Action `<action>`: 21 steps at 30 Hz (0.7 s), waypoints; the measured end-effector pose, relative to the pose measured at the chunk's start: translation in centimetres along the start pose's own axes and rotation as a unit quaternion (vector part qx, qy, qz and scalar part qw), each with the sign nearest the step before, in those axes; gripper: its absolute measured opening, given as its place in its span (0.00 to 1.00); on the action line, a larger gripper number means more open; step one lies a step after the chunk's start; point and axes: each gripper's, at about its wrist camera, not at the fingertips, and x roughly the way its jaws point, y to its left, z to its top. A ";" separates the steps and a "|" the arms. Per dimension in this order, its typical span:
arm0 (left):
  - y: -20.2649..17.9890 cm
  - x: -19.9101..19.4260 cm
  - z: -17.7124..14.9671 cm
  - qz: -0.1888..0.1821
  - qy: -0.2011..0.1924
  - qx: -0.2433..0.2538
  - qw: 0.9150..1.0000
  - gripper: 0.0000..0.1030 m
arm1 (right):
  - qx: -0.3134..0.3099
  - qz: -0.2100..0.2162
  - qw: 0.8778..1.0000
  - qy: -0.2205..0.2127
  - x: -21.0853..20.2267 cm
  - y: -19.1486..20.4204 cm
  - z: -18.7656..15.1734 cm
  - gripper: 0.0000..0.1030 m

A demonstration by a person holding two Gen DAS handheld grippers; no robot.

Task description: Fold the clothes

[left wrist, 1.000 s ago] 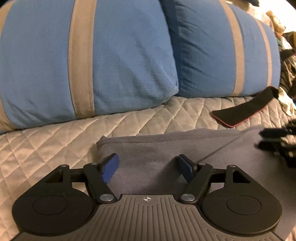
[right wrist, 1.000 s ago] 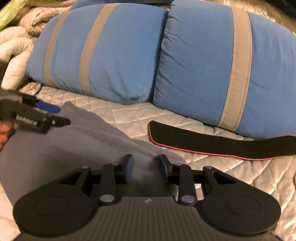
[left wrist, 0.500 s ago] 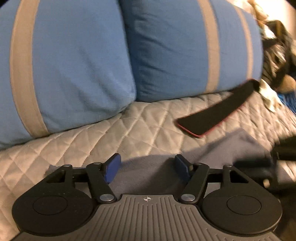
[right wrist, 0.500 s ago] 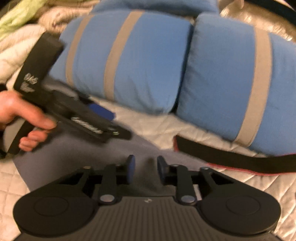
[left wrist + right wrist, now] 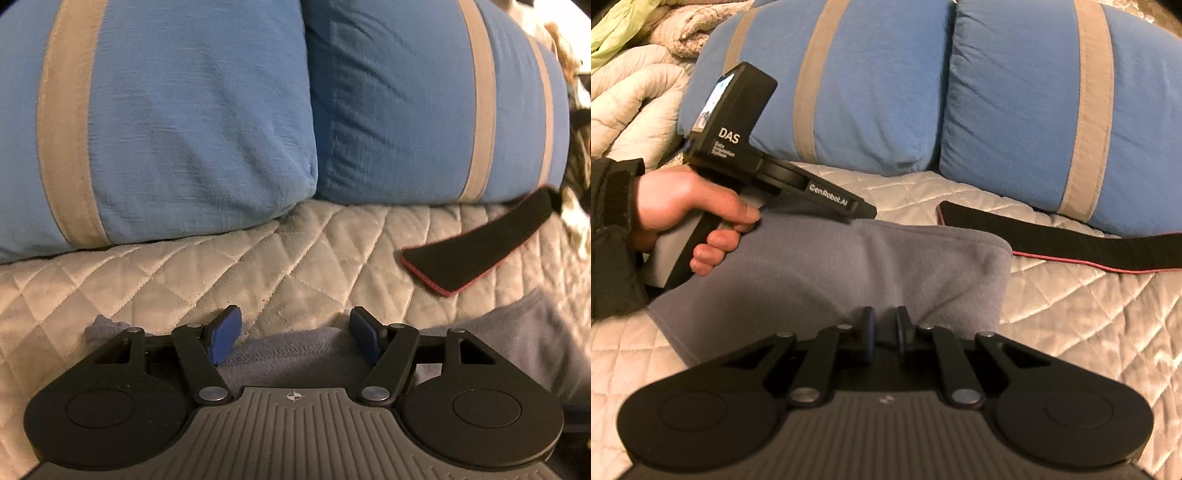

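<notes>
Two hand-held grippers over grey garment (image 5: pixel 827 266): right hand-held gripper (image 5: pixel 884 334) pinching its near fold; left hand-held gripper (image 5: pixel 293 338) spread at far edge.

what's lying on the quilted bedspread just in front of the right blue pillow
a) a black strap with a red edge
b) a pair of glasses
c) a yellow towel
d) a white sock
a, a long flat black strap with a thin red edge lies on the cream quilted bedspread at the foot of the blue pillow with tan stripes, beyond the grey fleece garment.
</notes>
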 end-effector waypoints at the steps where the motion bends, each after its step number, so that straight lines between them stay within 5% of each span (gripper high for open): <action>1: 0.3 -0.6 0.1 -0.007 -0.001 -0.011 1.000 0.63 | -0.002 -0.006 1.000 -0.004 -0.2 0.2 0.1 0.18; 4: 0.9 -3.4 0.2 -0.015 -0.018 -0.026 0.999 0.63 | 0.004 -0.010 1.000 -0.029 -1.1 0.2 0.2 0.42; 6: 1.0 -5.7 0.0 -0.018 -0.043 -0.019 0.999 0.65 | 0.018 -0.016 0.998 -0.055 -2.5 0.1 0.1 0.92; 7: 1.0 -7.0 -0.3 -0.014 -0.054 -0.014 0.998 0.68 | 0.020 -0.018 0.997 -0.070 -3.2 0.2 0.1 0.97; 21: -0.1 -20.5 -8.7 0.014 -0.095 -0.013 0.995 0.78 | 0.025 -0.036 0.995 -0.087 -10.6 4.0 -3.4 1.00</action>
